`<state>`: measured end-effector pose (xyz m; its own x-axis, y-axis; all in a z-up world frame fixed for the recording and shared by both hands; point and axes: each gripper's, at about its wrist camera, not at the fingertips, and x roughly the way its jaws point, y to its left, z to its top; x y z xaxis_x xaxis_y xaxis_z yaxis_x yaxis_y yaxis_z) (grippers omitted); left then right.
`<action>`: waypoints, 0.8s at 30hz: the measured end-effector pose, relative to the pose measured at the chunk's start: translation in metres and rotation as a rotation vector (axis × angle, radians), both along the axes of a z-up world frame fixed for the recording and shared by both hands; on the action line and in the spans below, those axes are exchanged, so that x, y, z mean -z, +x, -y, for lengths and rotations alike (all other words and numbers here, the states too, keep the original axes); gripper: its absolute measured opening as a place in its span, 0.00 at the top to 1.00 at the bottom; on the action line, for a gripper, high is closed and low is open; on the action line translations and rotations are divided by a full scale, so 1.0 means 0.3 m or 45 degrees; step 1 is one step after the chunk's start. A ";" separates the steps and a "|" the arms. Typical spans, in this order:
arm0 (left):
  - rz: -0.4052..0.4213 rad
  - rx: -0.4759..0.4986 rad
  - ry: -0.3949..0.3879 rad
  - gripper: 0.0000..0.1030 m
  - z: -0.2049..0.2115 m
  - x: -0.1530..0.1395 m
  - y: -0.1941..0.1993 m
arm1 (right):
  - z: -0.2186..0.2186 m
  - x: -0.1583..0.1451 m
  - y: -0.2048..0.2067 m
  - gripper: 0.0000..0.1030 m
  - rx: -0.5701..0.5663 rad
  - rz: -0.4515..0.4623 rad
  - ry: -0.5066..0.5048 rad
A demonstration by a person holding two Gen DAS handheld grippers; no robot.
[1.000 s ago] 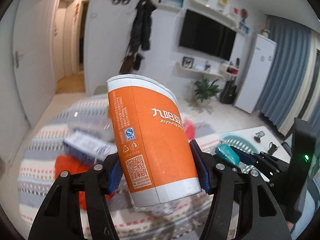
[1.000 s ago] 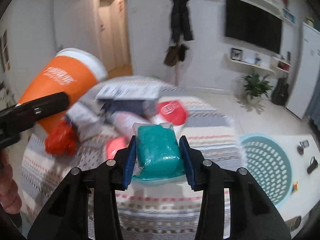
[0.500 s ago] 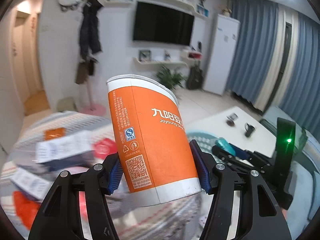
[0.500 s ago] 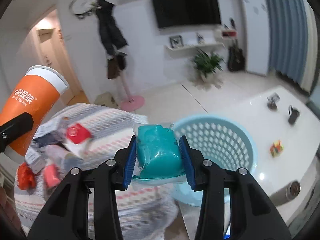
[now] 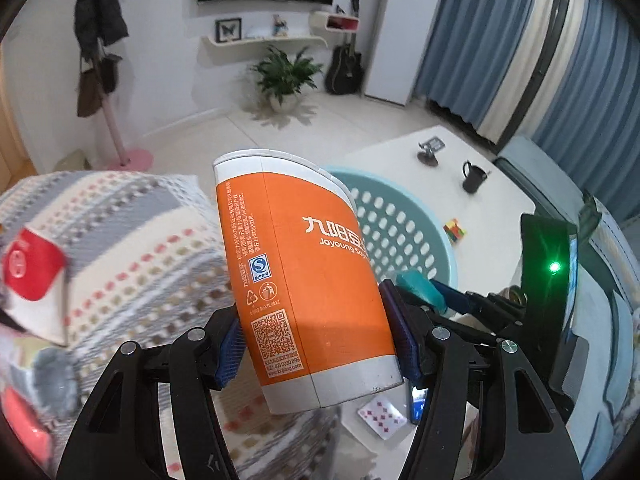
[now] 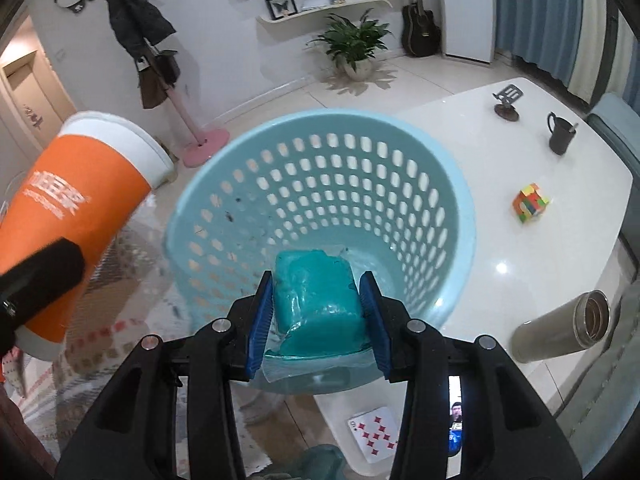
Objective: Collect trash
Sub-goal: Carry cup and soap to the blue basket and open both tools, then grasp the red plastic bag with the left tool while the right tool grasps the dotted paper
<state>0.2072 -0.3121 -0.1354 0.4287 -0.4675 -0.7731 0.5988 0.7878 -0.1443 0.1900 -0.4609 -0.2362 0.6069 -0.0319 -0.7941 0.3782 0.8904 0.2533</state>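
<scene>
Gripping an orange paper cup [image 5: 308, 284] between its blue pads [image 5: 402, 340], your left gripper [image 5: 316, 340] holds the cup tilted, white rim up and away from the camera, white base nearest the lens. Behind the cup lies a striped blanket [image 5: 132, 236] with a red-and-white wrapper [image 5: 32, 264] at its left edge; past the cup's right side shows the pale blue perforated basket [image 5: 404, 232].

Your right gripper [image 6: 316, 320] is clamped on a teal packet in clear wrap [image 6: 316, 300], its blue pads [image 6: 260, 320] pressed to both sides. In the right wrist view the packet hangs just above the near rim of the basket [image 6: 460, 216], over its open mouth; dark specks dot the inner wall. The cup [image 6: 76, 208] appears at the left of that view, held beside the basket and apart from it.

The basket stands against the edge of a white table [image 6: 500, 240]. On the table sit a black mug [image 6: 560, 136], a colour cube [image 6: 530, 202], a small dark stand [image 6: 506, 104] and, lying on its side at the near right, an open steel flask [image 6: 564, 328]. A playing card with red diamonds [image 6: 372, 436] lies near the table's front corner, just below your right gripper. Farther back you have a potted plant [image 6: 352, 48], a guitar [image 6: 420, 24] and a coat rack on a pink base [image 6: 204, 144].
</scene>
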 end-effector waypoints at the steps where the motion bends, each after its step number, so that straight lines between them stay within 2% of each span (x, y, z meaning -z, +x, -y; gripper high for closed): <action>1: -0.006 0.004 0.002 0.42 0.001 0.004 0.001 | 0.006 -0.001 -0.001 0.61 0.006 0.001 -0.004; 4: -0.038 -0.005 -0.010 0.38 0.002 0.018 0.013 | 0.022 0.001 -0.002 0.60 0.021 -0.003 0.008; 5: -0.043 -0.010 -0.016 0.36 -0.001 0.021 0.015 | 0.026 0.002 -0.001 0.56 0.023 -0.003 0.018; 6: -0.043 -0.020 -0.019 0.35 -0.006 0.022 0.018 | 0.031 -0.001 0.000 0.47 0.025 -0.003 0.027; 8: -0.043 -0.034 -0.026 0.34 -0.027 0.018 0.017 | 0.034 -0.009 -0.013 0.43 0.036 0.018 0.041; 13: -0.024 -0.056 -0.065 0.34 -0.078 -0.020 -0.003 | 0.033 -0.053 -0.031 0.43 0.042 0.056 0.041; 17: 0.031 -0.076 -0.099 0.34 -0.142 -0.074 -0.048 | 0.007 -0.124 -0.056 0.43 0.037 0.111 0.006; 24: 0.161 -0.176 -0.171 0.33 -0.351 -0.215 -0.138 | -0.151 -0.291 -0.087 0.43 -0.090 0.254 -0.054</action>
